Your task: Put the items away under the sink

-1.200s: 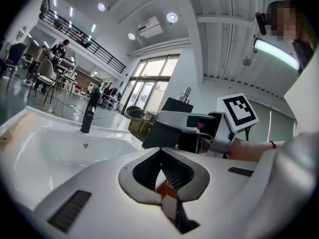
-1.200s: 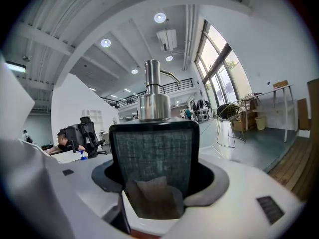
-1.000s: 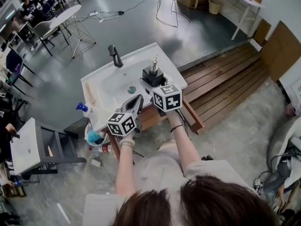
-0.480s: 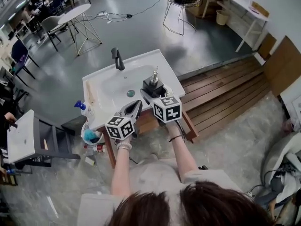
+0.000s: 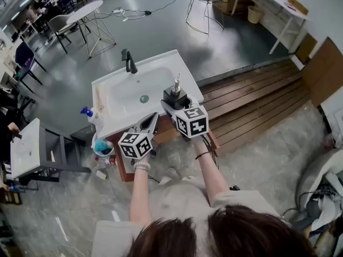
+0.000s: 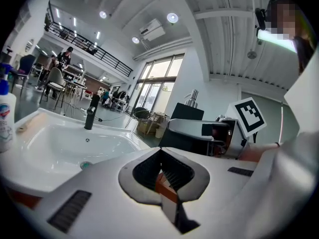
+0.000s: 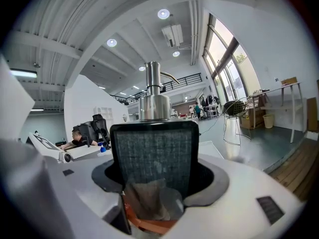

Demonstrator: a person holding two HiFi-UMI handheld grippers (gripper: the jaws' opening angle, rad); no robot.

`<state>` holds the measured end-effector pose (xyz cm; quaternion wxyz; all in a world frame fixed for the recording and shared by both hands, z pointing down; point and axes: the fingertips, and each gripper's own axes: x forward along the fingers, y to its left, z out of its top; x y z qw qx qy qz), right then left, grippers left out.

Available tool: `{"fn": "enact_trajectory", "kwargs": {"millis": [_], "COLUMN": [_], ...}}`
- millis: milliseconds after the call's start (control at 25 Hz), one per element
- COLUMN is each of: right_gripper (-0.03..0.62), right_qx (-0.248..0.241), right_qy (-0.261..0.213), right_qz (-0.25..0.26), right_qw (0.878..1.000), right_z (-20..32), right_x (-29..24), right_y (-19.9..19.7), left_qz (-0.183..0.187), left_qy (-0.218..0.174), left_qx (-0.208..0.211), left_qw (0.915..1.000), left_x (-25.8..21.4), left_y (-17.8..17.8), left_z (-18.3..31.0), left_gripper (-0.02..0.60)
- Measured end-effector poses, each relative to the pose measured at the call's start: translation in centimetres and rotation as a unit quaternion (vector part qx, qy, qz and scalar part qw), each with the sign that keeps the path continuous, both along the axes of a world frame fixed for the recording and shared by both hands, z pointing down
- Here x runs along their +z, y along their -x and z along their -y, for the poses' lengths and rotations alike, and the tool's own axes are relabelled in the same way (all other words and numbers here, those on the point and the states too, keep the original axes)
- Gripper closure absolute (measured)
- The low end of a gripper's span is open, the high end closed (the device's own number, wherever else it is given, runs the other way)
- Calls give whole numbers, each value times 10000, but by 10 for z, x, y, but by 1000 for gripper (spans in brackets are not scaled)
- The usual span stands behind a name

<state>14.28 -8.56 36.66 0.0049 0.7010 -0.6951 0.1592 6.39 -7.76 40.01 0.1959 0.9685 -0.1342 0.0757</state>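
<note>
While the right gripper (image 5: 170, 104) has its jaws clamped on the black square soap dispenser with a silver metal pump (image 5: 174, 96), upright at the near right corner of the white ceramic sink (image 5: 110, 88), the left gripper (image 5: 151, 120) hangs just left of it with jaws together on nothing. A black faucet (image 5: 128, 61) stands at the sink's far side, and a white spray bottle with a blue trigger (image 5: 91, 116) sits at its left edge.

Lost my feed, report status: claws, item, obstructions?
Left claw shut, empty. Right claw shut on black pump dispenser, above sink front edge. Under-sink space mostly out of sight.
</note>
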Motion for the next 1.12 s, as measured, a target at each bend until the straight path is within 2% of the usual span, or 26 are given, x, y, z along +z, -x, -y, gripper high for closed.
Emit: {"fn": "enact_trajectory", "kwargs": {"millis": [600,1120], "right_gripper": [269,270], "right_qx": [-405,-427], "right_qy": [147,328], "right_qz": [-37,27], "right_qw": [9991,9985], "right_z": [-50,-48], "right_x": [15,47], "right_y": [22,31], "left_qz": [138,399], "left_qy": [-54,98], "left_qx": [-153,-87], "left_qw": [9998,9991], "left_x": [5,33], "left_y": [11,25], "left_z": [-61,-60], "left_gripper": [579,580]}}
